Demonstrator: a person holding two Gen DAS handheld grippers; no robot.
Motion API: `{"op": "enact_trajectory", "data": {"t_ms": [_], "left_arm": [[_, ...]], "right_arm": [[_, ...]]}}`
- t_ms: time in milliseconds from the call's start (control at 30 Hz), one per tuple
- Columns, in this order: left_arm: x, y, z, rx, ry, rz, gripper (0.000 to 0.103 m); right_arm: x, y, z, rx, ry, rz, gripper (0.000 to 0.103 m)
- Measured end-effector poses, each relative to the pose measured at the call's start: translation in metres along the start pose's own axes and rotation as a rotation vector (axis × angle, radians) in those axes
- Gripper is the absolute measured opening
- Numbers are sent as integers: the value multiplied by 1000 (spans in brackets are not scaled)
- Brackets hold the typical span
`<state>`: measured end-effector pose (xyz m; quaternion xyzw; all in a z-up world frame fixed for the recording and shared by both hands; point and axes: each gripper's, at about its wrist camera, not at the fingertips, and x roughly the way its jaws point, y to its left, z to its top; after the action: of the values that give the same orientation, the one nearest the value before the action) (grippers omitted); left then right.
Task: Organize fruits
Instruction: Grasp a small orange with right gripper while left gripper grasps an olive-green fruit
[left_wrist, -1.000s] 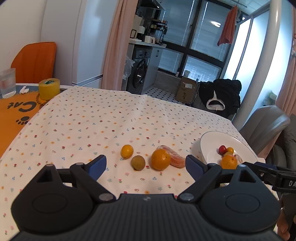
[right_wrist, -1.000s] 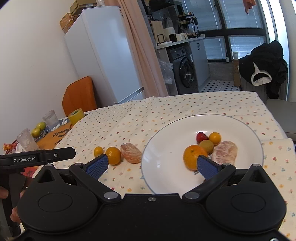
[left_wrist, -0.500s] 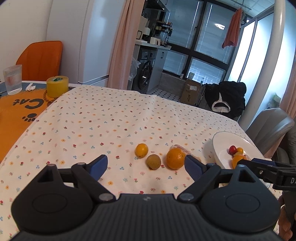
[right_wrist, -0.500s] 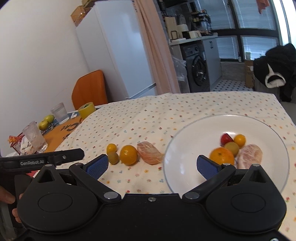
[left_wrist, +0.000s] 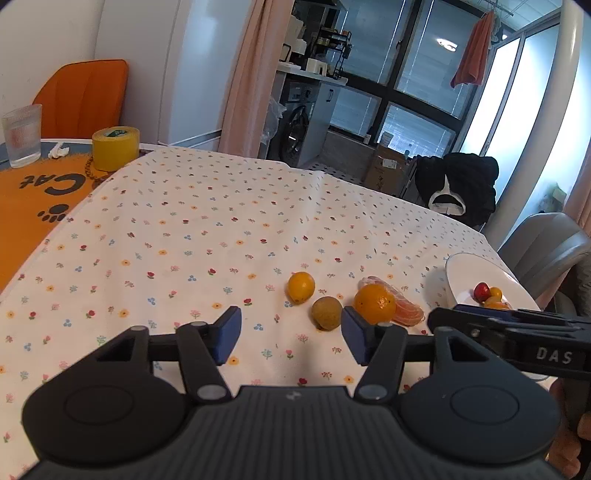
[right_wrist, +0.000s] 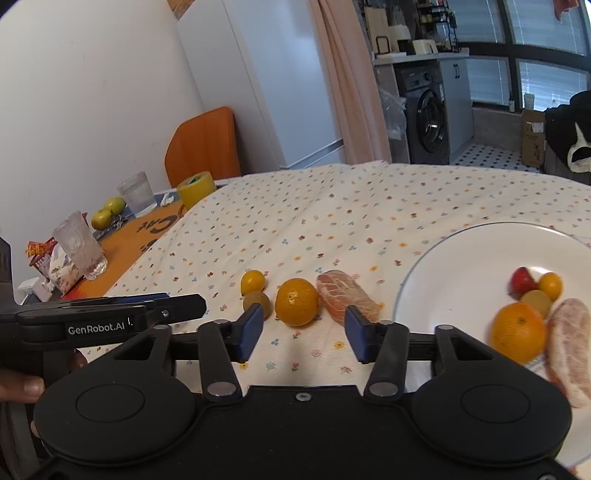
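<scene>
On the flowered tablecloth lies a row of fruit: a small yellow fruit (left_wrist: 301, 287), a brown-green round fruit (left_wrist: 326, 312), an orange (left_wrist: 374, 302) and a peeled citrus segment (left_wrist: 406, 310). The same orange (right_wrist: 296, 301) and segment (right_wrist: 347, 294) lie just ahead of my right gripper (right_wrist: 303, 334), which is open and empty. My left gripper (left_wrist: 291, 338) is open and empty too, short of the brown-green fruit. The white plate (right_wrist: 461, 254) at right holds an orange (right_wrist: 517, 332), a peeled segment (right_wrist: 567, 347) and small fruits.
A yellow tape roll (left_wrist: 114, 147), a glass (left_wrist: 22, 134) and an orange cat mat (left_wrist: 33, 199) sit at the far left. Two green fruits (right_wrist: 107, 212) and another glass (right_wrist: 79, 245) stand there as well. A grey chair (left_wrist: 546, 243) stands beyond the plate.
Both grippers have swung left: the loose fruit row now sits ahead of the right gripper, the plate has slid to the right of its view. Both jaws have narrowed somewhat.
</scene>
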<state>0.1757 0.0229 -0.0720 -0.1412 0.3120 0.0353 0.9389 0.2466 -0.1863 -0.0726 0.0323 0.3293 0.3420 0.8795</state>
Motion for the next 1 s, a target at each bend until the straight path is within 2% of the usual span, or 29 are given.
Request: {"op": "enact_trajectory", "data": {"t_ms": [433,467,500,533,1000], "left_arm": [[19,4,8,-16,18,-10,46],[21,5,9,-16,20,-13,46],[22,5,9,-16,22,-15,46],[24,5,10,-17,24,-16,46],[42,-8,11,12,50,-38,46]], "right_arm": [[36,6,7,-2,55,10,46],[39,6,8,-3,59,10,43],[42,6,8,-4,65,10,34],[47,7,8,-6,75,5,29],[31,-1,15,-1,38,19,26]]}}
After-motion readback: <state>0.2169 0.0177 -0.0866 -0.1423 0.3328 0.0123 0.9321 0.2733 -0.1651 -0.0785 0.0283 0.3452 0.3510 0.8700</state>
